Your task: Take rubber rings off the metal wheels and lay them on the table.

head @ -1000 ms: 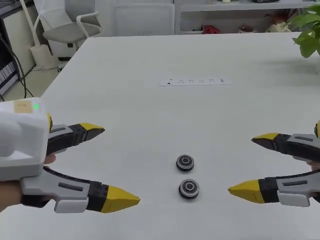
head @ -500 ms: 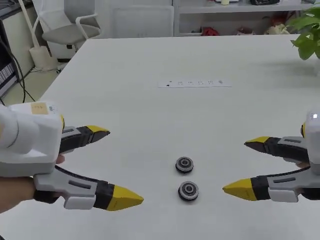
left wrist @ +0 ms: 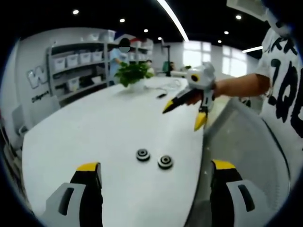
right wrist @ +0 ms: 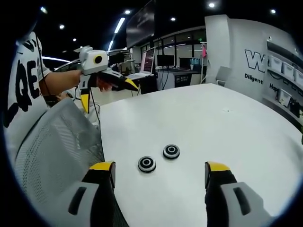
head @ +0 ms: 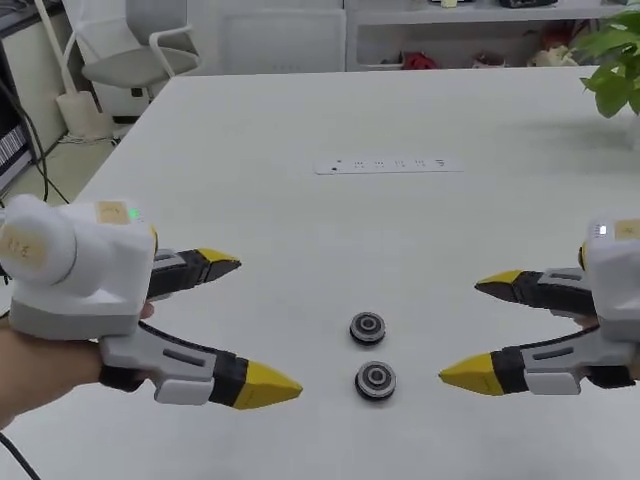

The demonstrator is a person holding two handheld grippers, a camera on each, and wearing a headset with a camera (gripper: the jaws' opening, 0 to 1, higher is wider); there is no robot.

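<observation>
Currently near wheel [head: 376, 379] and far wheel [head: 368, 328] are sitting close together on the table [head: 300, 120], rings [head: 362, 380] seemingly on | left gripper [head: 268, 325] and right gripper [head: 460, 332] are hovering agape, empty, flanking them | risk: an unbraced wheel skidding off when its ring is pulled

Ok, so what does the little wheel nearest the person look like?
The nearer wheel is small and round: a dark, rubber-looking ring around a shiny metal middle with a dark centre. It lies flat on the white table, close to the other wheel but apart from it. It sits between the open left tongs and the open right tongs; neither touches it.
</observation>
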